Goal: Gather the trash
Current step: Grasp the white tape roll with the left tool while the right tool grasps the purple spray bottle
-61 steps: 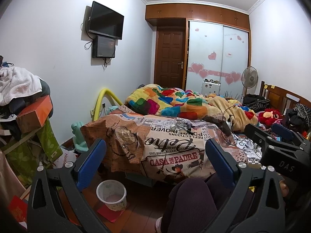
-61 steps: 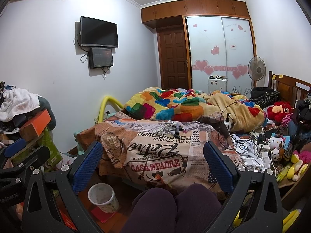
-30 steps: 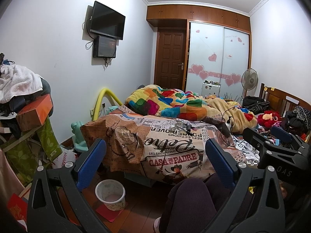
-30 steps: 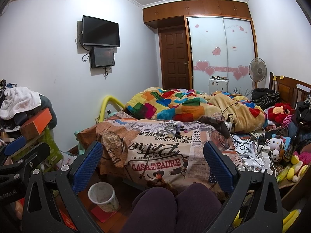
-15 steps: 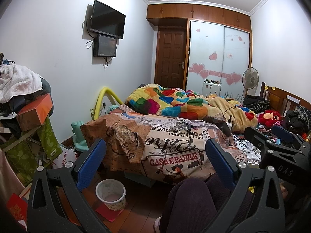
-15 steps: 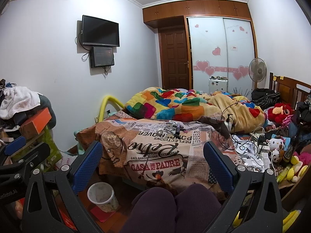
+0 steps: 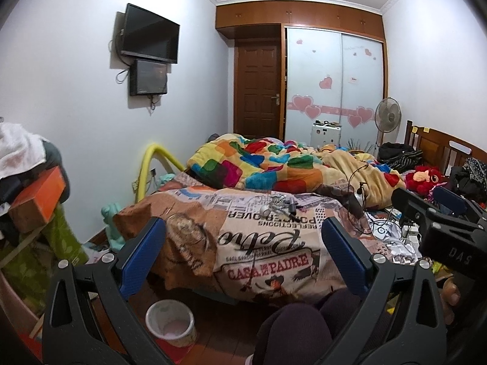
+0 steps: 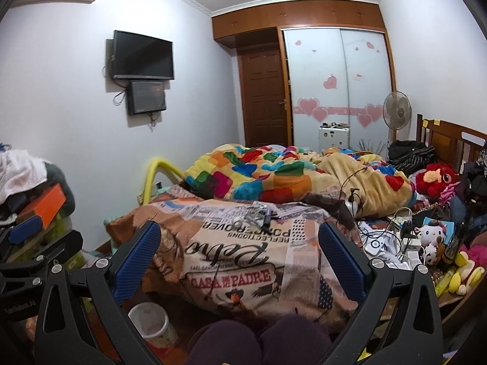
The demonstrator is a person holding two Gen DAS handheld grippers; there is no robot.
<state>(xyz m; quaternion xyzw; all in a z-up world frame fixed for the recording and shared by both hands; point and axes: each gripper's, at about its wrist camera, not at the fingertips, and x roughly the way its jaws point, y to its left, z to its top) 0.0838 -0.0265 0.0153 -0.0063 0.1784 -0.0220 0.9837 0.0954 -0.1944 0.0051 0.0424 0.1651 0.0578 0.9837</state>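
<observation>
Collection not begun: left claw (image 7: 243,261) and right claw (image 8: 239,258) both wide, holding nothing; bin (image 7: 170,322) at lower left awaits trash.

Both the left claw (image 7: 242,251) and the right claw (image 8: 239,254) have black frames, silver screws and blue pads.
</observation>
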